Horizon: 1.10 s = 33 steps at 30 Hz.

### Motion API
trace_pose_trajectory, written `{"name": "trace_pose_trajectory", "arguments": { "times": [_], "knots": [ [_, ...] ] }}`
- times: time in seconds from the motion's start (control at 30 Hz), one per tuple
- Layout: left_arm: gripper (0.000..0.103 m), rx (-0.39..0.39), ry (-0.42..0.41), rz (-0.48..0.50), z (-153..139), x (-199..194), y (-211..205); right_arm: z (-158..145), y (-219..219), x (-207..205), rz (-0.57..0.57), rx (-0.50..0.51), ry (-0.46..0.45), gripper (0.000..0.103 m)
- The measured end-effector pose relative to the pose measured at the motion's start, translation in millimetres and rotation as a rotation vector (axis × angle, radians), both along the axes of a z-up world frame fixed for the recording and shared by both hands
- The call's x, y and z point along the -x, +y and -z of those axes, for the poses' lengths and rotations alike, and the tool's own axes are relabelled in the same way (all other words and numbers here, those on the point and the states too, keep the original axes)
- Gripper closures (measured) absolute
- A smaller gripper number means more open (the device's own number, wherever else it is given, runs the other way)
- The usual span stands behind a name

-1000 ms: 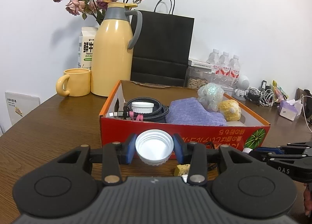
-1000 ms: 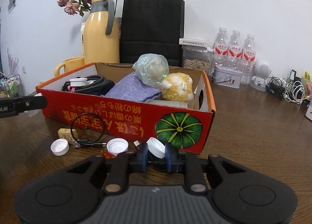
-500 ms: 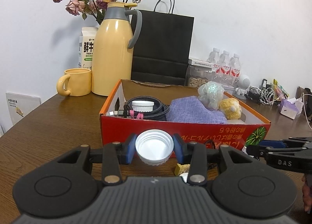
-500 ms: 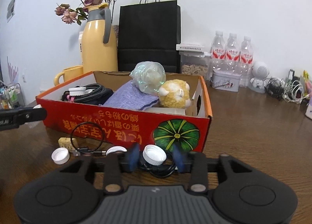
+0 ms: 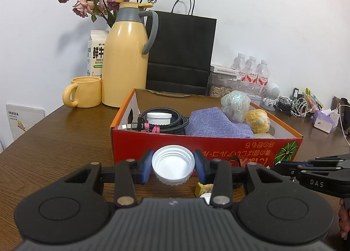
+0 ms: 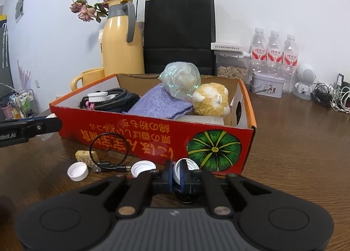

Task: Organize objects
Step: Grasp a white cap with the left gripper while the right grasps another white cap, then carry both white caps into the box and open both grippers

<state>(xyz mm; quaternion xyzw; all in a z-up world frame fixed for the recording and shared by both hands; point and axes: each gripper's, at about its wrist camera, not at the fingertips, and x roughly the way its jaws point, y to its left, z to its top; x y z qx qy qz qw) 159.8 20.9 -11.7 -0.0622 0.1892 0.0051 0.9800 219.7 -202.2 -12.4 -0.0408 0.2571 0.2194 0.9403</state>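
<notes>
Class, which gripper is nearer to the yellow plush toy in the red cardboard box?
Right. The right gripper sits before the box corner nearest the yellow plush toy; the left gripper faces the box's opposite end.

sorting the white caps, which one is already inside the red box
The white cap resting on the coiled black cable at the red box's left end. The other caps lie on the table or sit clamped in the tongs.

Left gripper (image 5: pixel 173 169): level, just above the table — blue pads pressed on either side of a white cap (image 5: pixel 173 167), its open side toward the camera.
Right gripper (image 6: pixel 177 176): low, jaws nearly together — pinching a second cap (image 6: pixel 184 169) on edge.
</notes>
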Motion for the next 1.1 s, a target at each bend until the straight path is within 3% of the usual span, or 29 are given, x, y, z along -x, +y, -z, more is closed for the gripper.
{"name": "trace_pose_trajectory", "arguments": {
  "times": [0.47, 0.63, 0.9, 1.1],
  "knots": [
    [0.062, 0.002, -0.005, 0.001, 0, 1, 0, -11, -11, 43, 0.018, -0.048, -0.149, 0.097],
    [0.062, 0.003, -0.021, 0.027, -15, 0, -2, -26, -8, 45, -0.003, -0.065, -0.198, 0.097],
    [0.062, -0.032, -0.108, 0.016, -61, -38, -8, -68, 32, 7, -0.066, -0.076, -0.281, 0.097],
    [0.062, -0.015, -0.100, -0.046, -67, -92, -6, -63, 68, -43, -0.050, -0.097, -0.241, 0.097]
  ]
}}
